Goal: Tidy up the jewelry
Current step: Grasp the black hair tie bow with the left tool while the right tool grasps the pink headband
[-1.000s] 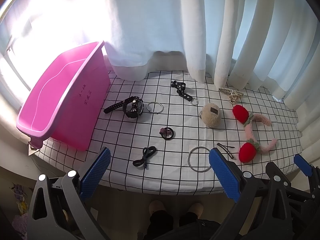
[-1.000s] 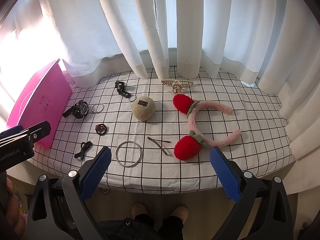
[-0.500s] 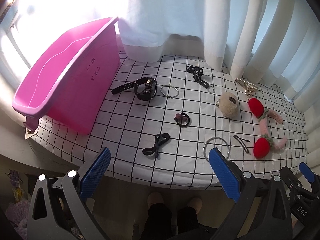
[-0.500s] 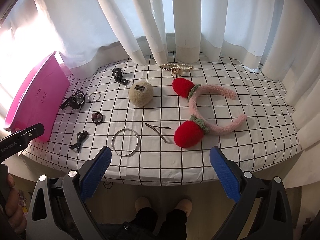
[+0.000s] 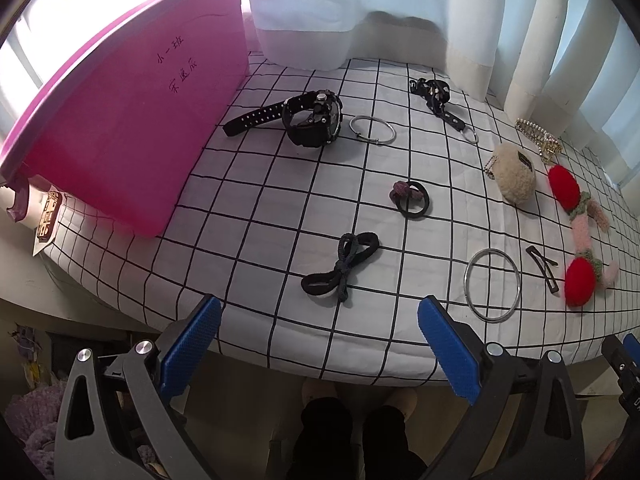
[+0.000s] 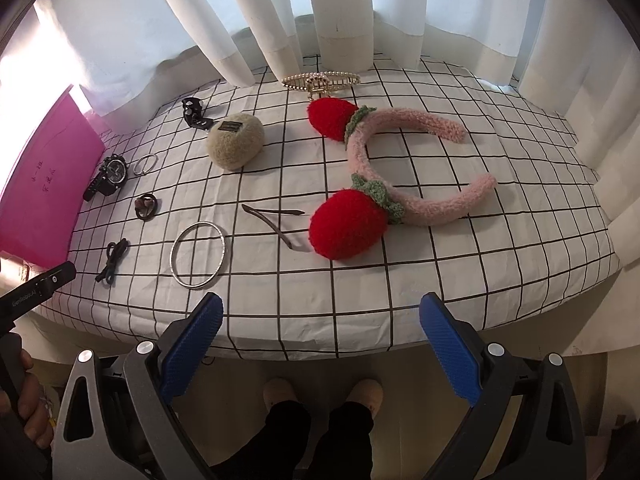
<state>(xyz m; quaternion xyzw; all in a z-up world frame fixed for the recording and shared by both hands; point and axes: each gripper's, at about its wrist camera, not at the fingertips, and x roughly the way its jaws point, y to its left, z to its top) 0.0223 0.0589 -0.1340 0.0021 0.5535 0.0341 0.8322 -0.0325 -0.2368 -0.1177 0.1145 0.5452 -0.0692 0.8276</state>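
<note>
Jewelry lies spread on a checked tablecloth (image 5: 256,184). A pink bin (image 5: 120,120) stands at the left. My left gripper (image 5: 320,344) is open and empty at the table's front edge, just short of a black bow hair tie (image 5: 340,270). Beyond lie a black watch (image 5: 312,120), a thin bangle (image 5: 372,130), a black hair ring (image 5: 412,198) and a large silver bangle (image 5: 493,285). My right gripper (image 6: 320,344) is open and empty, in front of the silver bangle (image 6: 200,255), a hair pin (image 6: 276,222) and a pink strawberry headband (image 6: 400,176).
A beige fluffy pouch (image 6: 236,146), a pearl hair claw (image 6: 320,80) and a black keychain strap (image 6: 196,114) lie near the back. White curtains (image 6: 340,8) hang behind the table. The person's legs (image 6: 316,432) are below the table edge.
Both grippers have moved forward and closer to the table. The left view has shifted toward the bow hair tie and bin. Nothing was picked up.
</note>
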